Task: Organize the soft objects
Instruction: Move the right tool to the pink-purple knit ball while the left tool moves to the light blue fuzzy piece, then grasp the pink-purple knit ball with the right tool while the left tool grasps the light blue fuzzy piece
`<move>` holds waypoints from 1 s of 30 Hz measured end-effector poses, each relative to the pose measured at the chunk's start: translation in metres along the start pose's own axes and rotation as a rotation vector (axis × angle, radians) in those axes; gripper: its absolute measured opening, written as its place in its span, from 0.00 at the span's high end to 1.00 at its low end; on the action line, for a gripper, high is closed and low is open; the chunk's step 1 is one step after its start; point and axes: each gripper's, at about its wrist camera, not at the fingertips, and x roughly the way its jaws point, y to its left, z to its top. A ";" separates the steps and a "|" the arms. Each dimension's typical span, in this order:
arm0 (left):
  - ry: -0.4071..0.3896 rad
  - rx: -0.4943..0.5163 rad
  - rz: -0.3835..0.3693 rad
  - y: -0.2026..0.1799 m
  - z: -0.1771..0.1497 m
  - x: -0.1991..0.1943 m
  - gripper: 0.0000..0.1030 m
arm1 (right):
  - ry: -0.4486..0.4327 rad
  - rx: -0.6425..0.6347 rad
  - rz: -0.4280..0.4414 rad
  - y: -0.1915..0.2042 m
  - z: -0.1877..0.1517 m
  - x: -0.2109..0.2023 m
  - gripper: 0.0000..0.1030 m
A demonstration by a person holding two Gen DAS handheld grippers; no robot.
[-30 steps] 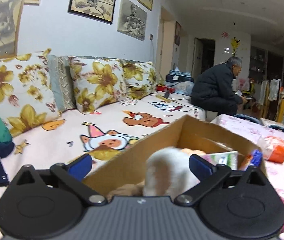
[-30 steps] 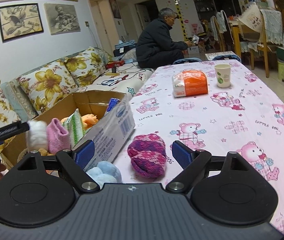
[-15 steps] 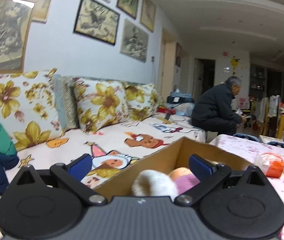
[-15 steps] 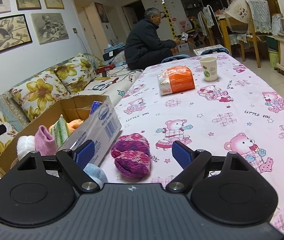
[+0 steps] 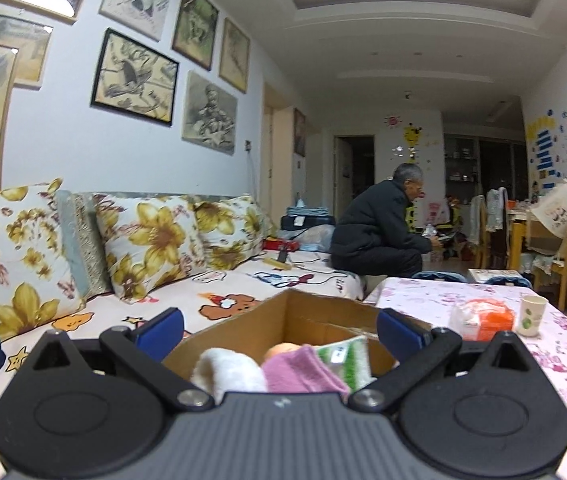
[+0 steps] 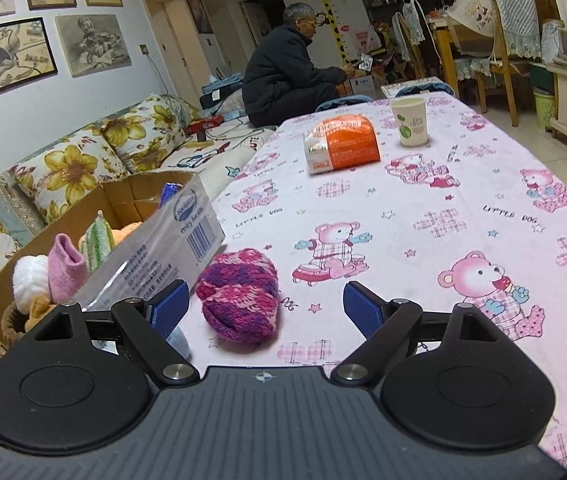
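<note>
Between my right gripper's (image 6: 265,306) wide-open pads sits the yarn ball (image 6: 238,294), light and squishy, so I'd pinch its middle.

The left gripper (image 5: 279,330) has its blue-padded fingers (image 5: 161,326) spread wide, holding nothing. The right gripper (image 6: 265,306) is likewise spread wide and level, apparently low over the surface, though its height is hard to judge through the fisheye.

Knitted bundle (image 6: 239,294) lies on the table (image 6: 463,200), right of the box (image 6: 187,236) (socks inside).
</note>
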 end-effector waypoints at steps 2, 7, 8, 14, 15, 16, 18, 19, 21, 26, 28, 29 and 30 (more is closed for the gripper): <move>-0.001 0.010 -0.021 -0.004 -0.003 -0.007 0.01 | 0.012 0.007 0.003 -0.002 0.001 0.006 0.00; 0.019 0.076 -0.095 -0.023 -0.017 -0.030 0.01 | 0.059 0.013 -0.001 -0.007 0.002 0.026 0.00; 0.027 0.093 -0.122 -0.029 -0.021 -0.036 0.01 | 0.066 0.012 -0.005 -0.007 0.002 0.029 0.00; 0.082 0.199 -0.282 -0.063 -0.045 -0.069 0.01 | 0.069 0.011 0.024 -0.009 0.008 0.043 0.00; 0.093 0.213 -0.308 -0.068 -0.049 -0.072 0.01 | 0.067 0.010 0.032 -0.009 0.009 0.045 0.00; 0.101 0.222 -0.327 -0.070 -0.053 -0.072 0.01 | 0.065 0.008 0.040 -0.010 0.011 0.047 0.00; 0.121 0.238 -0.358 -0.076 -0.061 -0.071 0.01 | 0.067 0.001 0.053 -0.010 0.013 0.051 0.00; 0.131 0.240 -0.366 -0.081 -0.065 -0.070 0.01 | 0.070 0.000 0.060 -0.010 0.014 0.053 0.00; 0.167 0.241 -0.370 -0.084 -0.073 -0.063 0.01 | 0.081 -0.007 0.080 -0.010 0.014 0.056 0.00; 0.219 0.184 -0.346 -0.083 -0.083 -0.046 0.01 | 0.100 -0.103 0.079 -0.003 0.016 0.060 0.00; 0.241 0.157 -0.335 -0.078 -0.084 -0.040 0.01 | 0.114 -0.137 0.089 -0.002 0.019 0.063 0.00; 0.249 0.146 -0.339 -0.079 -0.085 -0.040 0.00 | 0.120 -0.150 0.094 -0.003 0.020 0.064 0.00; 0.255 0.140 -0.340 -0.080 -0.087 -0.040 0.00 | 0.126 -0.162 0.098 -0.003 0.020 0.065 0.00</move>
